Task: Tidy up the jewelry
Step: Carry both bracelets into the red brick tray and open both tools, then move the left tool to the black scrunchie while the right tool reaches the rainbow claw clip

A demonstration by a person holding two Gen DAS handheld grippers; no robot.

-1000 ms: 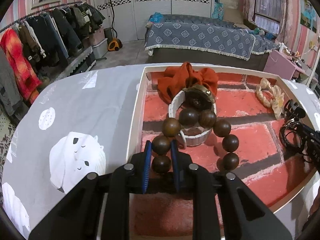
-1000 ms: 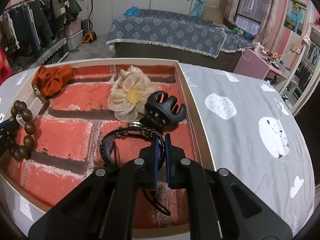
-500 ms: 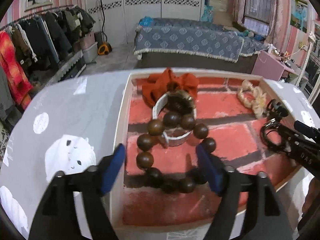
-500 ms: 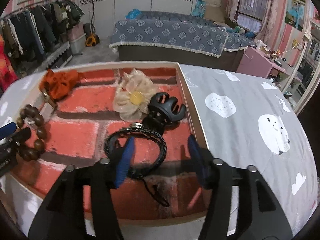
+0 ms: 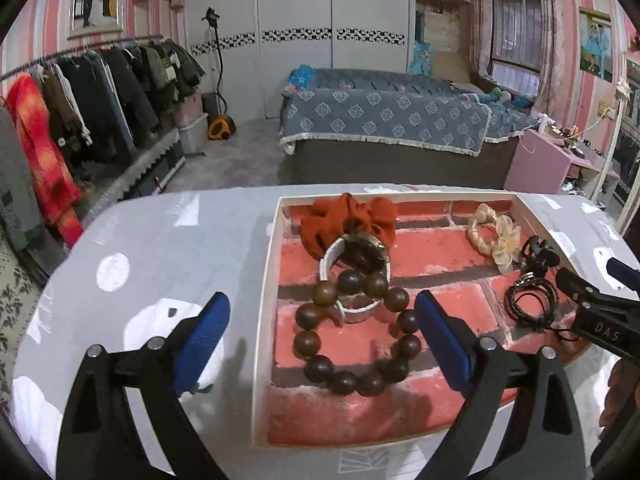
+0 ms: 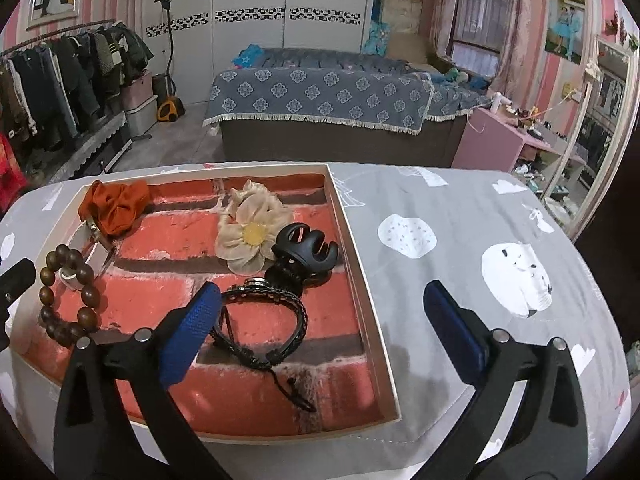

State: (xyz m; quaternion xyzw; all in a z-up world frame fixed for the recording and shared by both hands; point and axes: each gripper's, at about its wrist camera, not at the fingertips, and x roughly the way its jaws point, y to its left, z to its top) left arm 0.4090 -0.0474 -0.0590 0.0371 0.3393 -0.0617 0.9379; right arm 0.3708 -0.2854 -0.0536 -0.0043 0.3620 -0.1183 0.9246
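**A:** What do you have on the left wrist camera?

**B:** My left gripper point(image 5: 322, 320) has just been opening and its jaws now stand wide apart, holding nothing. The bead bracelet point(image 5: 354, 332) lies flat in the tray point(image 5: 264, 312), near the tray's left wall, and the blue pads sit either side of it without touching it. The far part of the bracelet rests against a white bangle point(image 5: 354, 276), and an orange scrunchie point(image 5: 348, 218) sits behind that in the tray's far left corner.

**A:** And the right side?

**B:** My right gripper point(image 6: 322, 324) has also just been opening and is spread wide, with nothing clamped. Its left pad hangs over the near edge of the black braided bracelet point(image 6: 266, 328); the right pad hangs over the grey cloth of the counter point(image 6: 460, 216), outside the tray's right wall. I cannot tell whether the left pad touches the braid.

**A:** Where does that braided one lie?

**B:** On the brick-pattern floor of the tray, toward the near right corner, with its cord trailing toward the front edge. A black claw clip point(image 6: 304, 254) is just behind it, touching its far side, and a cream flower scrunchie point(image 6: 250, 232) lies against the clip, toward the tray's far wall.

**A:** And the tray itself?

**B:** It rests on the counter, close to the near edge.
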